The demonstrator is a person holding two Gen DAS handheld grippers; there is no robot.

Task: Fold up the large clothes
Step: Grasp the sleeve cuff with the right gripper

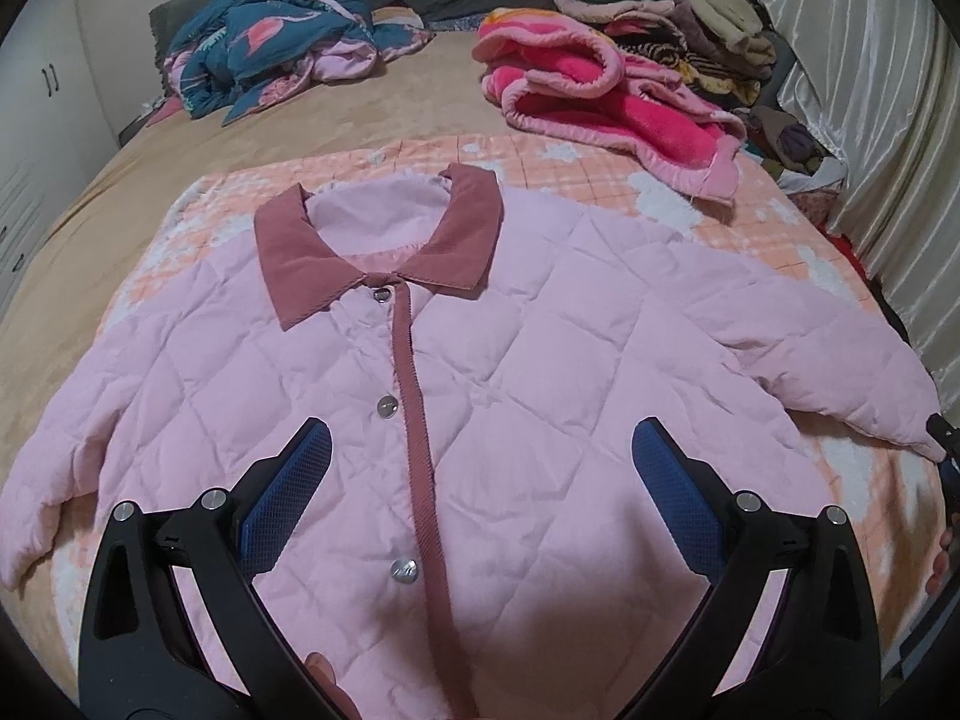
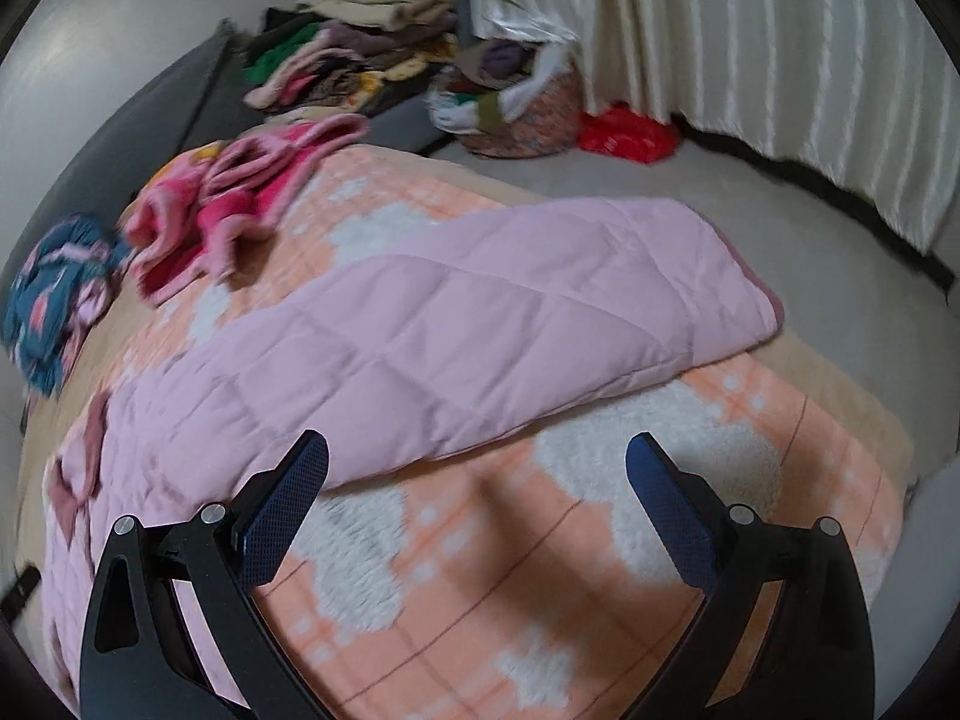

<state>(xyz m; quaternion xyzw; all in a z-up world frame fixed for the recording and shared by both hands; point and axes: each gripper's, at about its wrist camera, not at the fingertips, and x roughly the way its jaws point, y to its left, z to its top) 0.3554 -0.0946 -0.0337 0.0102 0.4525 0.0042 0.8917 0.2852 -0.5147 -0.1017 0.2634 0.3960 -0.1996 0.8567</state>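
Note:
A pink quilted jacket [image 1: 540, 348] with a dusty-rose collar [image 1: 288, 252] and snap buttons lies flat, front up, sleeves spread, on an orange-and-white blanket [image 1: 600, 156] on the bed. My left gripper [image 1: 480, 444] is open and empty above the jacket's lower front. In the right wrist view the jacket's right sleeve [image 2: 480, 324] lies across the blanket [image 2: 480, 570]. My right gripper [image 2: 477, 456] is open and empty just short of the sleeve's near edge. Its tip shows at the sleeve cuff in the left wrist view [image 1: 942, 438].
A crumpled blue floral garment [image 1: 270, 42] lies at the far left of the bed, a pink fleece blanket [image 1: 606, 90] at the far right. A stack of folded clothes [image 1: 660, 12] sits behind. A basket [image 2: 516, 102] and red item [image 2: 630, 132] stand on the floor by curtains [image 2: 780, 60].

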